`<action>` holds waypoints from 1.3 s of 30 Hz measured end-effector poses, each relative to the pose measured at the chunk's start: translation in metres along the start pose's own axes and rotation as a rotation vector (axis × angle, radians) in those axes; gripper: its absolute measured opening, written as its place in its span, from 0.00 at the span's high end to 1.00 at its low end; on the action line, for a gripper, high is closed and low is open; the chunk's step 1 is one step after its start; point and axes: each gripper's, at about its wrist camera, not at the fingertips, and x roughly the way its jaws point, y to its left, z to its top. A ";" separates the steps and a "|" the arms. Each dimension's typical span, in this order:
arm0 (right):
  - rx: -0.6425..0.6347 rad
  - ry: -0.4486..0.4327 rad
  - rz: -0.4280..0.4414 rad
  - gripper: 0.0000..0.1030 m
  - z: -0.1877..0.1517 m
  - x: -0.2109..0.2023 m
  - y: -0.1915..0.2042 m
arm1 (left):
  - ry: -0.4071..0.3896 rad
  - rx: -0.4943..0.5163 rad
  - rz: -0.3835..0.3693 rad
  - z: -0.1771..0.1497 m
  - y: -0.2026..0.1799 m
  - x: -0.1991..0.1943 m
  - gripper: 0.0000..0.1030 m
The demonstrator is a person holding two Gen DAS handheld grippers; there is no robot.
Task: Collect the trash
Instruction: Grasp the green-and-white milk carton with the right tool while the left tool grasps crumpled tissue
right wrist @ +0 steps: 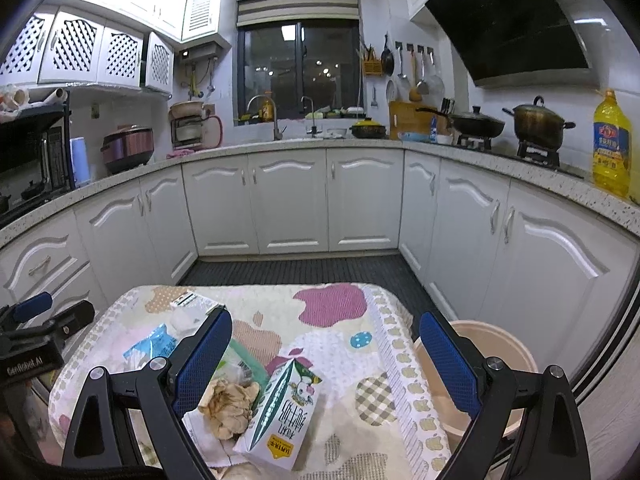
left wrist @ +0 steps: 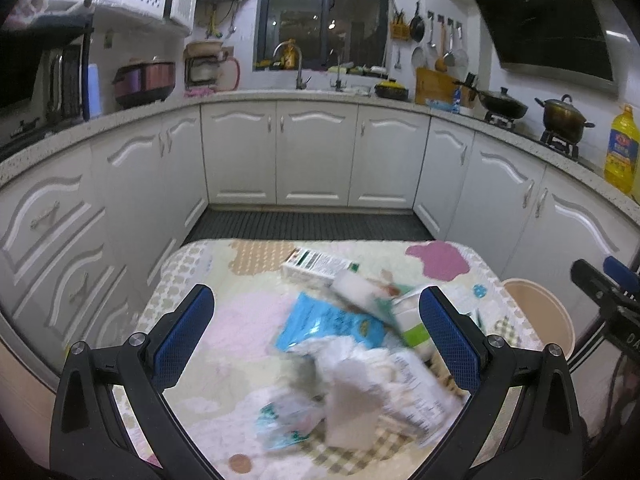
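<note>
Trash lies on a small table under a patterned cloth point(left wrist: 224, 280). In the left wrist view my left gripper point(left wrist: 316, 312) is open above a blurred heap: a blue packet point(left wrist: 328, 320), white crumpled wrappers point(left wrist: 384, 376) and a white-and-green box point(left wrist: 316, 264) farther back. In the right wrist view my right gripper point(right wrist: 326, 344) is open over a milk carton point(right wrist: 284, 408) lying on its side, with a crumpled brown tissue point(right wrist: 228, 404) just left of it. The blue packet point(right wrist: 150, 346) shows behind the left finger. Neither gripper holds anything.
A beige bin point(right wrist: 492, 344) stands on the floor against the table's right side; it is also the beige bin point(left wrist: 536, 308) in the left wrist view. White cabinets point(right wrist: 292, 200) ring the dark floor mat point(right wrist: 304, 268). An oil bottle point(right wrist: 612, 144) and pots stand on the right counter.
</note>
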 end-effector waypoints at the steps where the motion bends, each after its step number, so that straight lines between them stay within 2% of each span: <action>1: -0.001 0.011 0.007 0.09 -0.001 0.002 0.000 | 0.013 -0.006 0.000 -0.001 0.005 0.001 0.01; 7: -0.015 0.125 0.092 0.09 -0.013 0.023 0.002 | 0.103 -0.019 -0.034 -0.009 0.028 0.005 0.01; 10: -0.020 0.206 0.117 0.09 -0.022 0.037 0.003 | 0.153 -0.019 -0.081 -0.013 0.032 0.009 0.01; 12: -0.012 0.244 0.120 0.09 -0.028 0.046 0.002 | 0.182 -0.018 -0.118 -0.016 0.029 0.011 0.01; 18: 0.050 0.351 0.171 0.16 -0.045 0.072 -0.008 | 0.226 0.044 -0.162 -0.018 0.005 0.025 0.01; 23: 0.118 0.442 0.222 0.26 -0.057 0.097 -0.012 | 0.275 0.071 -0.175 -0.021 -0.009 0.049 0.01; 26: 0.170 0.495 0.257 0.29 -0.066 0.113 -0.013 | 0.321 0.082 -0.176 -0.024 -0.013 0.066 0.19; 29: 0.218 0.544 0.294 0.35 -0.074 0.127 -0.012 | 0.358 0.078 -0.186 -0.026 -0.014 0.079 0.29; 31: 0.241 0.560 0.322 0.43 -0.077 0.133 -0.012 | 0.374 0.087 -0.191 -0.028 -0.015 0.084 0.37; 36: 0.250 0.554 0.336 0.45 -0.076 0.134 -0.011 | 0.386 0.092 -0.213 -0.029 -0.014 0.088 0.59; 39: 0.237 0.529 0.336 0.47 -0.070 0.128 -0.011 | 0.385 0.100 -0.205 -0.027 -0.011 0.089 0.68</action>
